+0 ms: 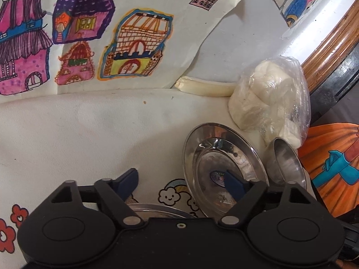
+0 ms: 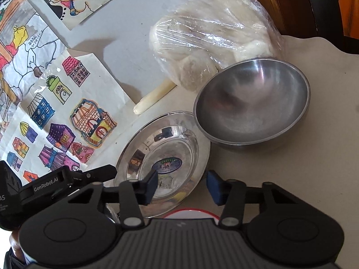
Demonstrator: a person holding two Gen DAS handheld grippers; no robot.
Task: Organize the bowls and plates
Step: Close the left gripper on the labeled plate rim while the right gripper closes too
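Right claw: my right gripper (image 2: pixel 182 188) is spread. One finger hangs over the inside of the steel plate (image 2: pixel 166 148), the other outside its near rim. The rim is between the pads, but I see no pad pressing on it.
Left claw: my left gripper (image 1: pixel 180 185) is spread wider. One finger is over the inside of the same plate (image 1: pixel 224 157), the other over the tablecloth (image 1: pixel 89 134). It holds nothing.
Under the left claw: the rim of a second steel dish (image 1: pixel 157 211) shows just below the fingers. I cannot tell if it touches them.
Where the task's things are: the plate lies on the cloth. The steel bowl (image 2: pixel 251 103) stands just beside it, at its far right, rims close or touching. A plastic bag of white buns (image 2: pixel 213 40) is behind the bowl.
How to do the step well: I judge that I should pinch only the plate's thin rim, squarely, with one pad under the lip. Polished steel slips easily. I should lift level and keep clear of the bowl.
Pose of my hands: both claws point forward and slant down toward the plate, from opposite sides.
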